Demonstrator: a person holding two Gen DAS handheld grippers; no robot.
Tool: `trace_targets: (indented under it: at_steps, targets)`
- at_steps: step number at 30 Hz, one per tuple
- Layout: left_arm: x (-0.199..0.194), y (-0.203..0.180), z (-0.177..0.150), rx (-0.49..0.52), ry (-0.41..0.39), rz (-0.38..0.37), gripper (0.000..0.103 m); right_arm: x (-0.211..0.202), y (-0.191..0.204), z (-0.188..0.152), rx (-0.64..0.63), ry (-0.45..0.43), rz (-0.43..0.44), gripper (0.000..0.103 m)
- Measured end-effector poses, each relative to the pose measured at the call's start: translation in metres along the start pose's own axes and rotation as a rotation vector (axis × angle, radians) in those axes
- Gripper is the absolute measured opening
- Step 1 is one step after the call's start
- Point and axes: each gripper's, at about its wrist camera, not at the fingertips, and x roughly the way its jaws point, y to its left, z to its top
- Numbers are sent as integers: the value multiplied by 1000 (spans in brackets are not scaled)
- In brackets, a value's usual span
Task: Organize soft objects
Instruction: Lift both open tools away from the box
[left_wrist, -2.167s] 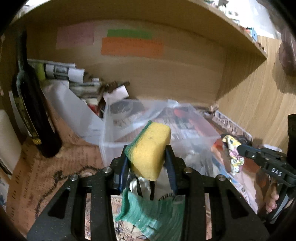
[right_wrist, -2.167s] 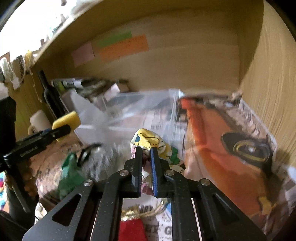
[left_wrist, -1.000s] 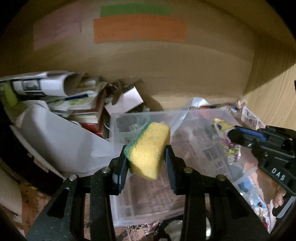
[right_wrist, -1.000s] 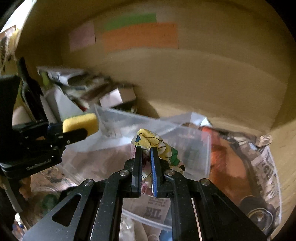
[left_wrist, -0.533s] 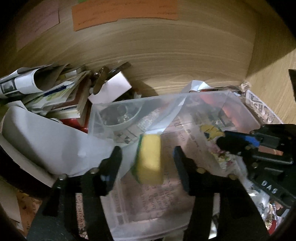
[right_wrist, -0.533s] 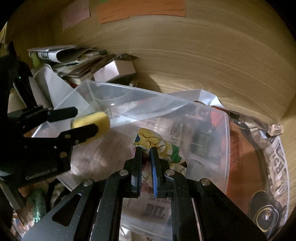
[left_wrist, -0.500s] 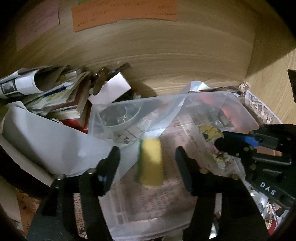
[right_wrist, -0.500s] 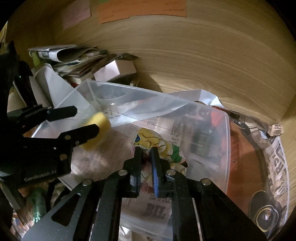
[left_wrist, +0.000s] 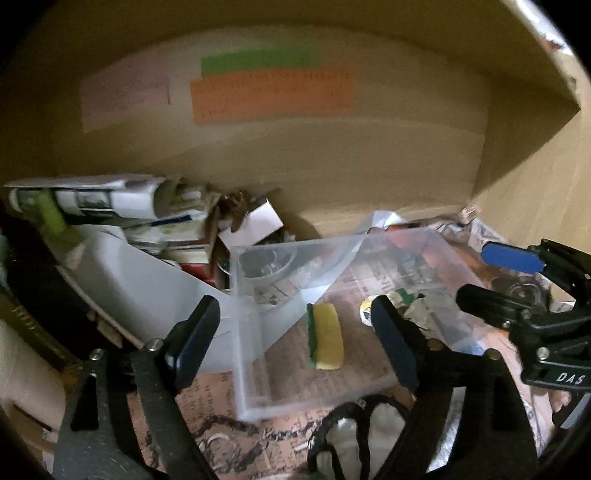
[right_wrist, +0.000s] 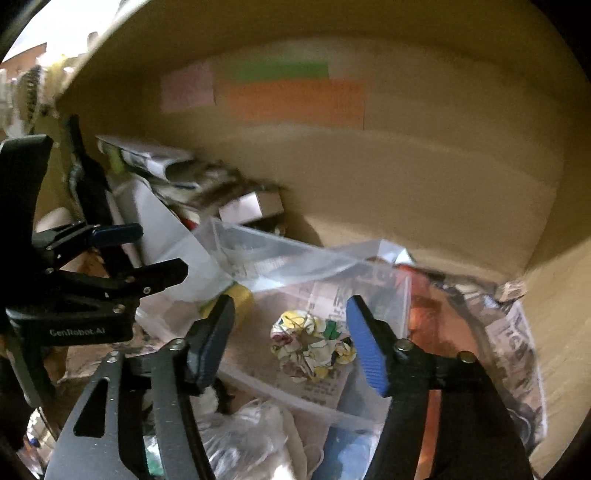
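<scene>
A yellow sponge with a green scouring side (left_wrist: 325, 336) lies on the floor of a clear plastic bin (left_wrist: 245, 347). A crumpled floral cloth (right_wrist: 312, 345) lies in the same bin to the sponge's right; it also shows in the left wrist view (left_wrist: 410, 306). My left gripper (left_wrist: 295, 341) is open and empty above the bin's near left part. My right gripper (right_wrist: 291, 341) is open and empty above the cloth; it also shows in the left wrist view (left_wrist: 491, 275). The sponge shows partly behind my right gripper's left finger (right_wrist: 242, 299).
The bin stands in a wooden alcove on newspaper (left_wrist: 303, 439). A pile of papers and boxes (left_wrist: 147, 218) and a white sheet (left_wrist: 147, 291) lie to its left. A dark bottle (right_wrist: 90, 184) stands far left. A white and black object (left_wrist: 354, 439) lies before the bin.
Both grippers have opened. The sponge dropped from my left gripper and the floral cloth from my right gripper, both into the bin. Both grippers have pulled back and up.
</scene>
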Motion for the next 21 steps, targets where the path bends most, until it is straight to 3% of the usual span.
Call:
trace_targets:
  at_steps: [5,10,21]
  targets:
    - [-30,4,-15,-12,-36,-3,94,-28,13,-7,-23,-52,0,68]
    - [-41,6,-37,-24,-5,-10,94,-38,21,-25,-11,-42,21,68]
    - [-42,5,-97,-55,124,-46,94,-12,35,-76,55,135,96,68]
